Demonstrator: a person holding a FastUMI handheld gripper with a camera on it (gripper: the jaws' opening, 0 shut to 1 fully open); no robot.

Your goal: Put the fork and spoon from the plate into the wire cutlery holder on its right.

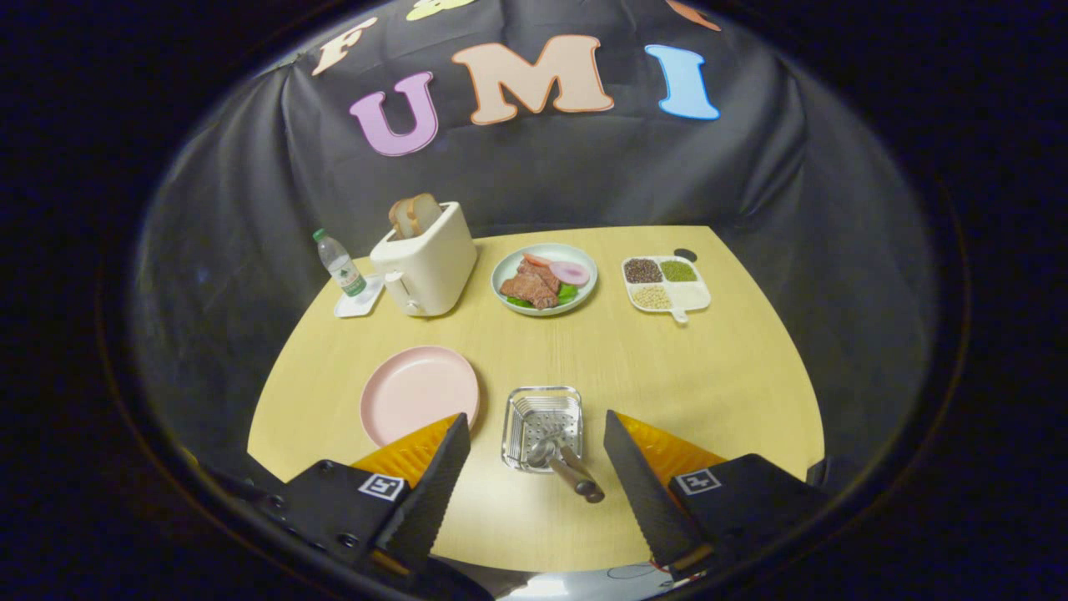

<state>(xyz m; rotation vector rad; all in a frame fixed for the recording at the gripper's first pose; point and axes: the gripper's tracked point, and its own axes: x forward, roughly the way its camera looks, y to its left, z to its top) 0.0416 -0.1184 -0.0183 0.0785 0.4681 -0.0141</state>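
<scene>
Claw (534, 467) hangs above the surface (667, 367), spread wide around the holder (543, 426), utensils (563, 466) inside too jumbled to tell apart.

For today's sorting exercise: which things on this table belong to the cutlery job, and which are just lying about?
Job: round pink plate; square wire cutlery holder; metal cutlery standing in it; gripper, fingers open.

Lying about: cream toaster with bread; clear plastic bottle; pale green plate of food; white divided tray.
</scene>
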